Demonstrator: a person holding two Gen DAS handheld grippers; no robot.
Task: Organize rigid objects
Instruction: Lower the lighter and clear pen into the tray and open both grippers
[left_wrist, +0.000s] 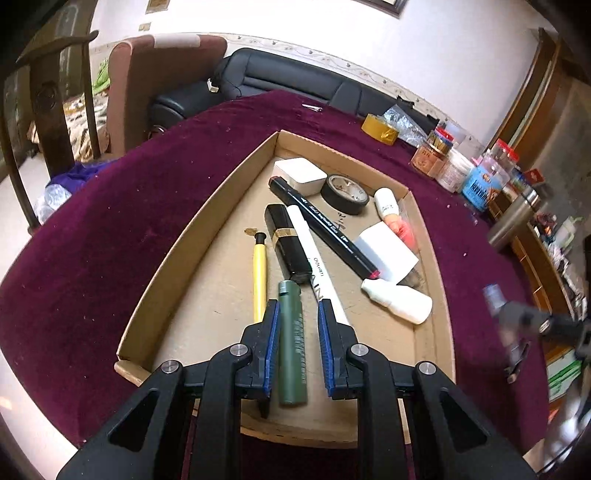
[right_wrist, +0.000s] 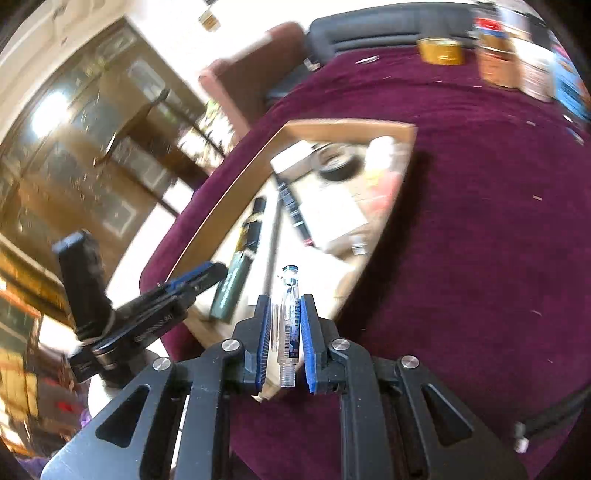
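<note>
Two tools over the cardboard tray (left_wrist: 173, 243)
Left tool (left_wrist: 295, 314) spread around green tube (left_wrist: 292, 343); right tool (right_wrist: 283, 308) clamps clear pen (right_wrist: 288, 325).

Purple velvet tablecloth (left_wrist: 110, 221) spreads under and to both sides of the jaws. Far ahead of the jaws, black leather sofa (left_wrist: 295, 79) along the white wall; ahead-left, brown armchair (left_wrist: 147, 92) and dark wooden chair (left_wrist: 48, 110). Ahead-right on the cloth: yellow tape roll (left_wrist: 380, 129), crinkled clear bag (left_wrist: 404, 120) just behind it, cluster of jars and containers (left_wrist: 465, 166) further right. Right-wrist view blurred: wooden glass-front cabinet (right_wrist: 92, 147) left of the jaws.
</note>
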